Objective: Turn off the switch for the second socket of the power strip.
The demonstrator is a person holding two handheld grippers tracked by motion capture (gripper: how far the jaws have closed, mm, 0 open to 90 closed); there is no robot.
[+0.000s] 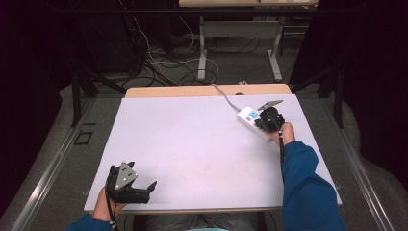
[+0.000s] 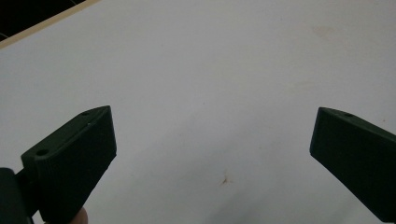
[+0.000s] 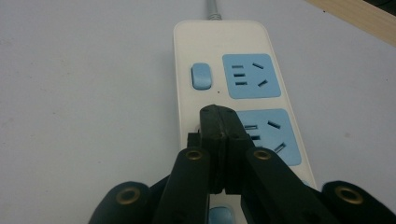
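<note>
A white power strip (image 1: pixel 248 117) (image 3: pixel 219 37) with blue sockets (image 3: pixel 251 75) lies at the table's far right, and its grey cable (image 1: pixel 225 97) runs off the back edge. My right gripper (image 1: pixel 261 123) (image 3: pixel 219 114) is shut, jaws pressed together with nothing between them. Its tips sit over the strip, just below a blue rocker switch (image 3: pixel 201 76) and beside the second socket (image 3: pixel 271 135). Whether the tips touch the strip is hidden. My left gripper (image 1: pixel 147 189) (image 2: pixel 212 144) stands open over bare table near the front left corner.
The white tabletop (image 1: pixel 192 139) has a wooden strip (image 1: pixel 207 90) along its far edge. Another blue switch (image 3: pixel 219 217) peeks out under my right gripper's linkage. Cables and table legs (image 1: pixel 202 57) lie on the floor beyond the table.
</note>
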